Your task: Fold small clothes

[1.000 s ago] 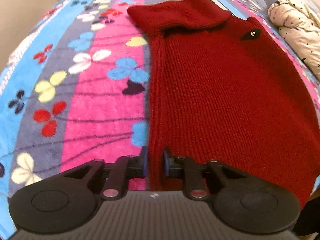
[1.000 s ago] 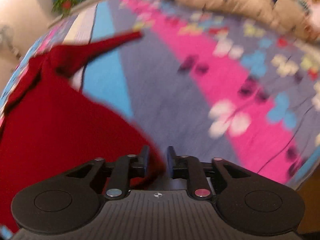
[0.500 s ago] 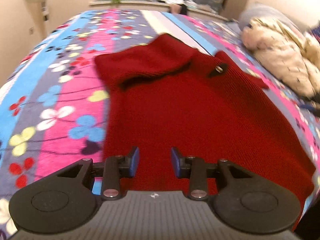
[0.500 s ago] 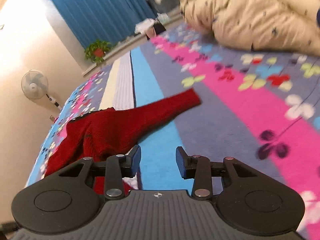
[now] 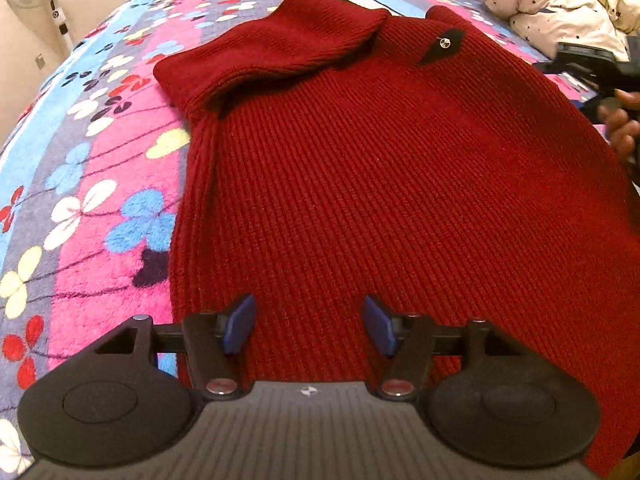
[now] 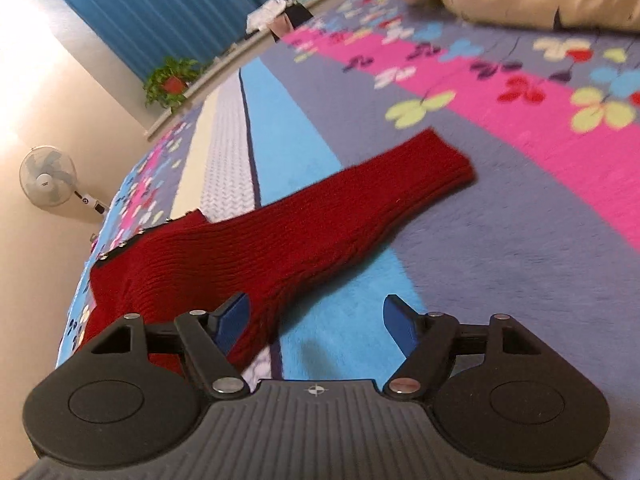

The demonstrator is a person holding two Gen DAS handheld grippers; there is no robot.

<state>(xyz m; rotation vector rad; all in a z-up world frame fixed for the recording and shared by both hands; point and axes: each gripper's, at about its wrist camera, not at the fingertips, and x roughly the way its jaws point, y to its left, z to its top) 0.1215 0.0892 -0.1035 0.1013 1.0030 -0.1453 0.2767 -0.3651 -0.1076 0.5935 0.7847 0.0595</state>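
Sweater (image 5: pixel 380 184): dark red ribbed knit, flat, one sleeve (image 6: pixel 360 196) outstretched.
Blanket (image 5: pixel 104 168): fleecy, striped, floral.
Left gripper (image 5: pixel 306 326): jaws just opened, empty.
Right gripper (image 6: pixel 316 330): jaws just opened, empty.

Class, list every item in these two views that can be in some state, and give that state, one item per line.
Red sweater: lying flat on the bed, not fully folded.
Left sleeve: folded across the chest.
Right sleeve: stretched out on the blanket.
Left gripper: open, just been opening, nothing pinched.
Right gripper: open, just been opening, holding nothing.
Fan: too blurred to tell if running.
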